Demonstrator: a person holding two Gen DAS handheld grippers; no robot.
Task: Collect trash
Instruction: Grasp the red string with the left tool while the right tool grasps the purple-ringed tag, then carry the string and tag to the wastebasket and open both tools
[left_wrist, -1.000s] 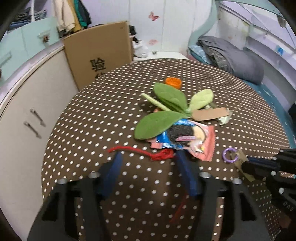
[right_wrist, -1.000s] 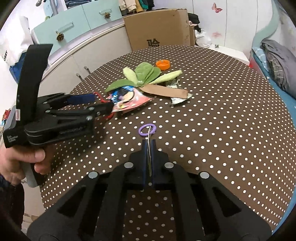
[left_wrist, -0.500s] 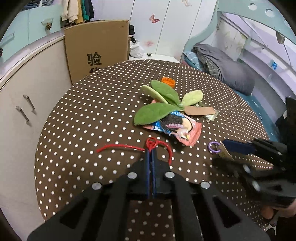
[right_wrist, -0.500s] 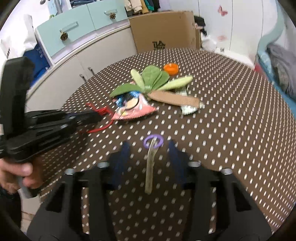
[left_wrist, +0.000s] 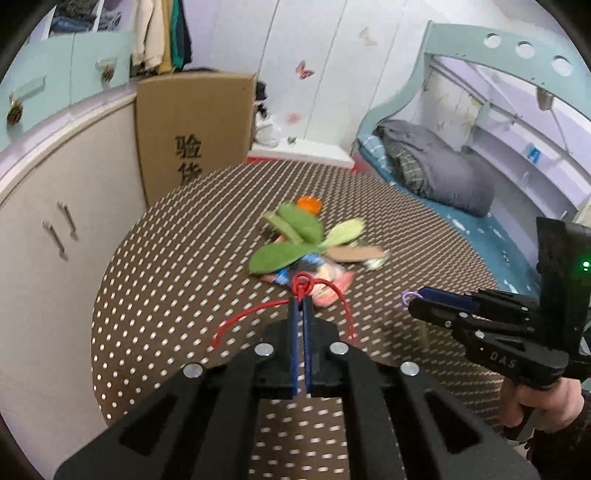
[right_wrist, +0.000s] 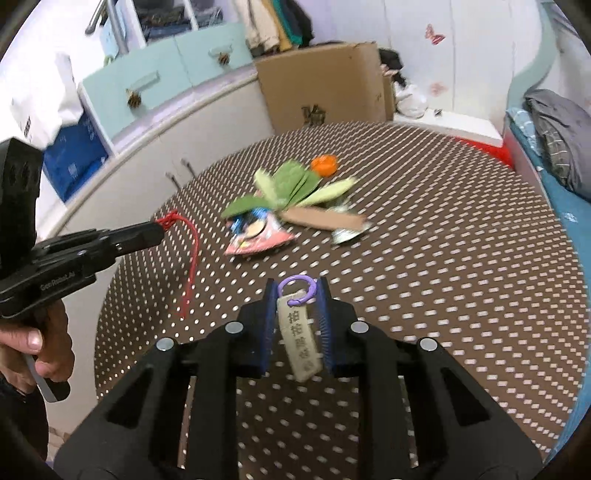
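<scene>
My left gripper (left_wrist: 300, 301) is shut on a red string (left_wrist: 334, 291), lifted above the brown polka-dot table (left_wrist: 184, 258); its ends dangle. It also shows in the right wrist view (right_wrist: 157, 230) with the red string (right_wrist: 192, 258) hanging. My right gripper (right_wrist: 297, 291) is closed on a beige tag with a purple ring (right_wrist: 297, 325), raised off the table. In the left wrist view the right gripper (left_wrist: 415, 299) holds the purple ring (left_wrist: 406, 297). A pile of green leaves (left_wrist: 295, 236), a snack wrapper (left_wrist: 317, 277), a cardboard strip (left_wrist: 354, 254) and an orange cap (left_wrist: 308, 204) lies mid-table.
A cardboard box (left_wrist: 192, 133) leans behind the table's far left. White cabinets (left_wrist: 55, 229) run along the left. A bed with grey bedding (left_wrist: 436, 173) stands on the right. A crumpled foil wrapper (right_wrist: 345, 233) lies beside the cardboard strip.
My left gripper closed on the red string and lifted it. My right gripper opened over the tag, then closed on it and raised it. Both grippers rose away from the table.
</scene>
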